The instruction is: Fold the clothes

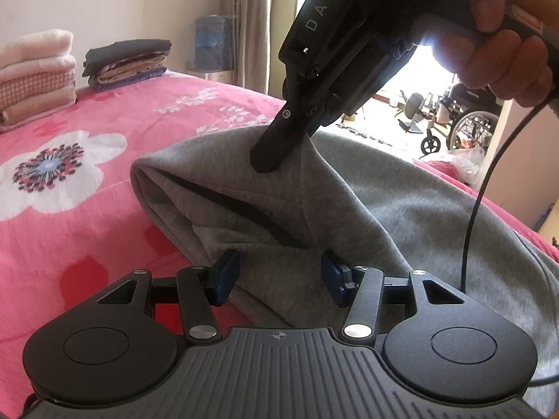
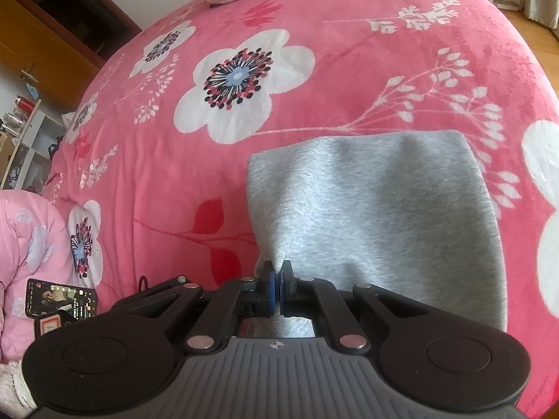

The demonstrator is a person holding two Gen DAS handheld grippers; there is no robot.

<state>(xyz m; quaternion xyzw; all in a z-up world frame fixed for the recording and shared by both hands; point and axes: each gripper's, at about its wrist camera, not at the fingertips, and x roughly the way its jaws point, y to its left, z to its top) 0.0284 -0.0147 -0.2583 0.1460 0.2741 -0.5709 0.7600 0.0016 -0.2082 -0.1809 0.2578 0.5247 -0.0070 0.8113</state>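
1. The left wrist view is showing the right gripper from outside, with a hand wrapped around its handle and a black cable hanging down from it.
2. That same view is taking in two piles of folded laundry sitting at the far end of the bed, a curtain, and wheelchairs standing beyond a bright doorway.
3. The right wrist view is showing instead a phone with a lit screen lying at the bed's edge, a pink quilt just beside it, and a shelf against the wall.
4. The left gripper is hovering with its blue pads standing apart; grey cloth is lying between them, but the pads are not pressing on it.
5. The right gripper is closed tight, its pads pinching a peak of the cloth.
6. The grey garment is lying on the pink flowered blanket, which is covering the bed.
7. In the left wrist view the garment is being lifted into a tent where the right gripper is holding it, with a rounded fold opening toward the left and a dark seam running along it.
8. In the right wrist view the garment is looking flat and smooth, its far edge lying straight across the blanket.
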